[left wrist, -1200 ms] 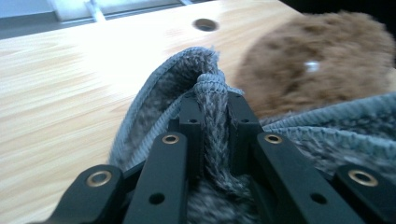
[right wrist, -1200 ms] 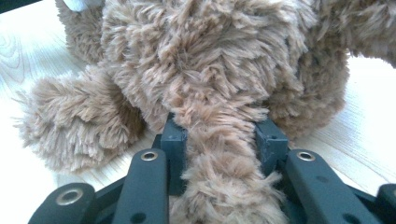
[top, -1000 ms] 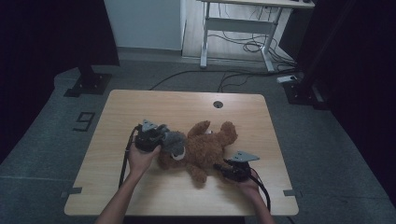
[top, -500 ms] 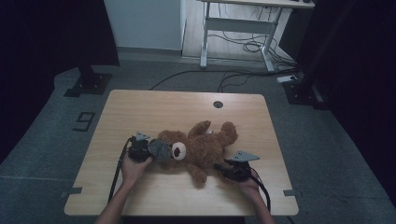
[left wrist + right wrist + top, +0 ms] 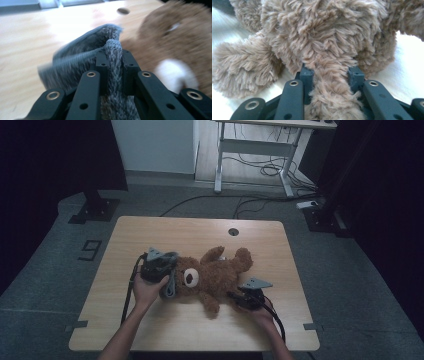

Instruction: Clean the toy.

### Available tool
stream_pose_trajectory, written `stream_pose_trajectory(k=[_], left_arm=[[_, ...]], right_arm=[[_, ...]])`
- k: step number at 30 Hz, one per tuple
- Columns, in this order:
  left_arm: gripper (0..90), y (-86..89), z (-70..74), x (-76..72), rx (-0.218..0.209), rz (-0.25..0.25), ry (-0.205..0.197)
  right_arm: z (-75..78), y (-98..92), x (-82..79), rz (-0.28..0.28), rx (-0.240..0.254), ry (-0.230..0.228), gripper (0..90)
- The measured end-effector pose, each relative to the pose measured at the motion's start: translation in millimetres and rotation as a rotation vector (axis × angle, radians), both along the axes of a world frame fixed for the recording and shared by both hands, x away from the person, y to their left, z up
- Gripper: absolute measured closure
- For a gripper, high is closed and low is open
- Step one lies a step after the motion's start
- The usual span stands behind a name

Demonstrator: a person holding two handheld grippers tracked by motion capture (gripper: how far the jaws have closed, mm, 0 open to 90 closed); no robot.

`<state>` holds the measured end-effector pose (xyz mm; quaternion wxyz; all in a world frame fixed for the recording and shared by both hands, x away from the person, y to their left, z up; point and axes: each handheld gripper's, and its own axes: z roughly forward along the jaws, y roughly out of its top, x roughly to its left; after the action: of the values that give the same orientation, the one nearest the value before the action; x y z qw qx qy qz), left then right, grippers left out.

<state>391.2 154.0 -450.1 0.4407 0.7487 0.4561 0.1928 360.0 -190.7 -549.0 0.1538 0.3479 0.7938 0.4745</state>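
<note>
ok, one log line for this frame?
left gripper: shut on grey knit hat, at bear's head | right gripper: shut on bear leg | bear lying on table | hat not yet on

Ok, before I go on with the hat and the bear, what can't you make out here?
- Left gripper view: teddy bear face is motion-blurred; grey knit hat hides the pad faces.
- Right gripper view: fur of the clamped limb covers the pads; which limb is unclear.
- High view: right gripper jaw tips sit under fur.
</note>
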Motion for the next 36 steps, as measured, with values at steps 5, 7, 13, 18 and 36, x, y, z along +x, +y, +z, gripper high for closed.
stream_pose_trajectory(k=[5, 7, 13, 18, 36], left_arm=[[78.8, -33.4, 20.2, 16.0, 0.011, -0.051, -0.032], [78.8, -49.1, 25.2, 22.0, 0.019, -0.070, -0.038], [78.8, -110.5, 27.0, 23.2, 0.059, -0.194, -0.061], [78.7, -162.9, 22.1, 13.8, 0.077, -0.305, -0.066], [79.1, -105.3, -6.8, 28.9, 0.164, -0.141, 0.011]], right_arm=[[0.0, 6.5, 9.7, 0.003, -0.003, -0.010, 66.4], [0.0, 6.5, 12.2, 0.005, 0.000, -0.009, 66.4], [0.6, 7.7, 16.0, 0.001, -0.001, -0.003, 66.4], [0.5, 7.9, 14.4, 0.001, -0.005, -0.007, 66.3], [-0.3, 6.2, 9.7, 0.002, -0.005, -0.007, 66.2]])
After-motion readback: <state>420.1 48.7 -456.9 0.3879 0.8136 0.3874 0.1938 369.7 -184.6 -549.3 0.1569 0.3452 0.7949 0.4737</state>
